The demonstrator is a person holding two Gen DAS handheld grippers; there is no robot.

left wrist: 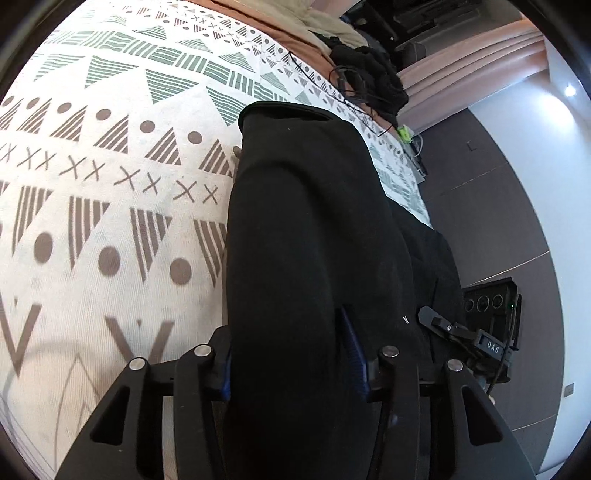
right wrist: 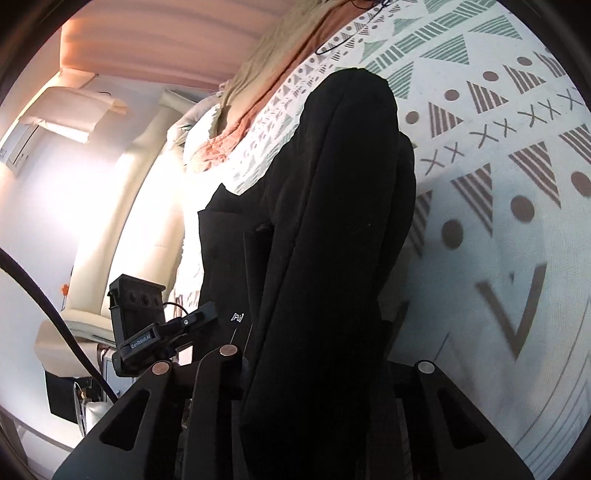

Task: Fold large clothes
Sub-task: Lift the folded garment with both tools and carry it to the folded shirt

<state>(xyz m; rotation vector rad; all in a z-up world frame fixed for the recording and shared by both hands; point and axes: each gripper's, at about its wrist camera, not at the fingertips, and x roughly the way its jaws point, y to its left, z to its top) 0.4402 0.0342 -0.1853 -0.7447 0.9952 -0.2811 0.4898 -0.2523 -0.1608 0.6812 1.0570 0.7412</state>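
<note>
Left wrist view, stock at this moment.

One patterned bedspread point(left wrist: 110, 206), white with grey and green triangles, dots and crosses; it carries everything else.

One black garment point(left wrist: 306, 229), large and thick; a fold of it rises off the spread and runs back into both sets of jaws. A further panel point(right wrist: 225, 236) hangs lower beside the bed edge. Judged status: folding under way, not finished, since the cloth is gathered and lifted, not laid flat or stacked.

One tan blanket point(left wrist: 291, 26), bunched at the far edge.

One small dark heap point(left wrist: 373, 77) of cloth beyond the garment, with one thin black cable point(left wrist: 347, 88) lying by it.

Two grippers. Left gripper point(left wrist: 295, 369): jaws narrowed onto the garment fold, blue pads against it. Right gripper point(right wrist: 317, 369): likewise clamped on the fold; its pads are hidden by cloth.
</note>
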